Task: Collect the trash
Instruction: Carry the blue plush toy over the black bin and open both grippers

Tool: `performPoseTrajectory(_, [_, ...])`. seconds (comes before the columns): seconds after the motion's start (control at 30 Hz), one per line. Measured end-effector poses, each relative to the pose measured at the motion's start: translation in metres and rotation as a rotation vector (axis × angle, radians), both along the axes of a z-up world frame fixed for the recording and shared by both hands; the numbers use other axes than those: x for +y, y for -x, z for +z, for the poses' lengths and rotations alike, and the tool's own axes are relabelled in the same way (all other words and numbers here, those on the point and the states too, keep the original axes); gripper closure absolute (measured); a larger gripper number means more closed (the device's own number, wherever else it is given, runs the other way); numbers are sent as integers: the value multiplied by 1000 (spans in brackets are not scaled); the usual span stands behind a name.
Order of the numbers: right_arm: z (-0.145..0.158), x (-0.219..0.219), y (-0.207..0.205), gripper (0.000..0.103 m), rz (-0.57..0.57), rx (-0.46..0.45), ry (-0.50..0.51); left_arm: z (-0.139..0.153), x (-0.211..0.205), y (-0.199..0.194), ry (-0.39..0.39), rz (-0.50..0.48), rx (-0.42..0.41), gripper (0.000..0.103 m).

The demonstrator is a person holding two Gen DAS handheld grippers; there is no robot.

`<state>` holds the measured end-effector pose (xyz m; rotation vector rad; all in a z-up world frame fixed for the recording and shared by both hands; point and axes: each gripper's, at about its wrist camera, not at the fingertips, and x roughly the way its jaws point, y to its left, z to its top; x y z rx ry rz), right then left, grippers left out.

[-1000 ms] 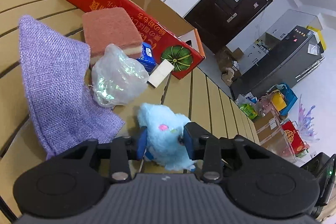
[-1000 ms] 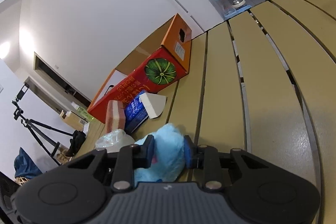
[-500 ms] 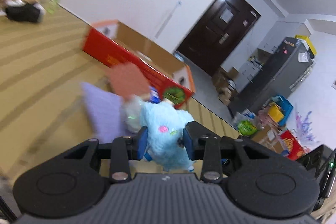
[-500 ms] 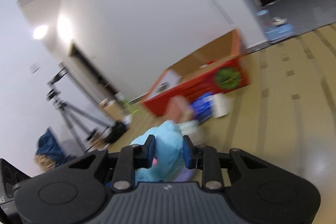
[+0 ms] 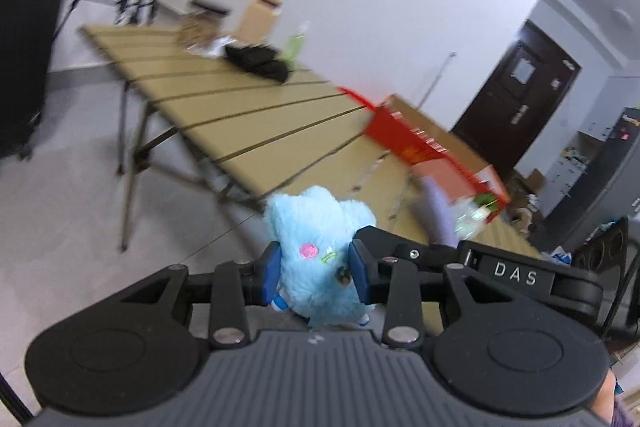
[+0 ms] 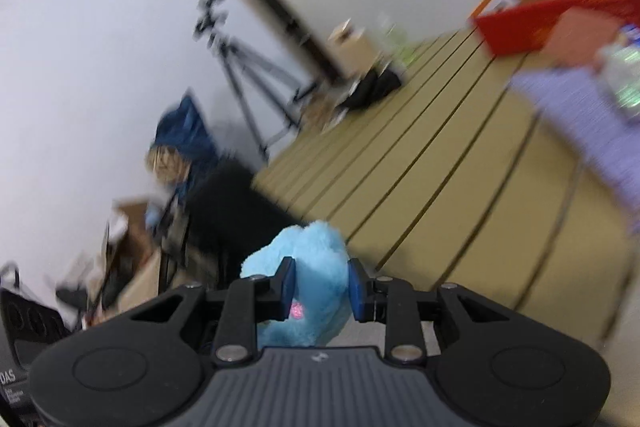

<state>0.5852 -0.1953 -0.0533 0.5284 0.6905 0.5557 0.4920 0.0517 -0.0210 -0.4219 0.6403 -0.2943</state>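
Off the edge of the slatted table [image 5: 248, 115], both the left gripper [image 5: 314, 273] and right gripper [image 6: 322, 287] stay clamped on the blue plush toy [image 5: 320, 251], carried but not yet dropped, while the purple cloth [image 6: 580, 107] and crumpled plastic [image 6: 624, 75] remain uncollected.

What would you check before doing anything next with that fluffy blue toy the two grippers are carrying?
1. Left gripper closed on the blue plush toy: ok, both blue pads press into its fur.
2. Right gripper closed on the same toy: ok, pads squeeze it from both sides.
3. Toy lifted clear of the slatted table: ok, it hangs past the table edge, floor beneath.
4. Place to drop it: cannot tell, no bin shows in either view.
5. Leftover items by the red box: not ok, the purple cloth and clear plastic wrap lie on the table.
6. View sharpness: not ok, both pictures are blurred.
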Motion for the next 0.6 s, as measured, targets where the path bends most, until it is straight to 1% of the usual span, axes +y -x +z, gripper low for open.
performPoseTrajectory(0.07, [-9, 19, 5, 76, 53, 30, 18, -11, 18, 8, -17, -6, 19, 67])
performPoseTrajectory(0.2, [-30, 51, 11, 76, 138, 86, 81, -36, 46, 21, -18, -9, 80, 67])
performPoseTrajectory(0.27, [-47, 64, 10, 76, 173, 142, 104, -53, 53, 25, -48, -16, 116, 67])
performPoseTrajectory(0.3, [-58, 70, 10, 76, 190, 171, 120, -63, 56, 25, -51, -15, 141, 67])
performPoseTrajectory(0.4, [-86, 87, 10, 75, 233, 237, 180, -93, 65, 21, -57, -21, 252, 67])
performPoseTrajectory(0.47, [-105, 96, 9, 74, 243, 289, 204, -110, 64, 18, -88, -20, 297, 66])
performPoseTrajectory(0.53, [-129, 101, 4, 73, 231, 361, 217, -129, 57, 15, -144, -23, 333, 66])
performPoseTrajectory(0.6, [-151, 105, 1, 71, 222, 406, 249, -150, 51, 9, -194, -34, 370, 63])
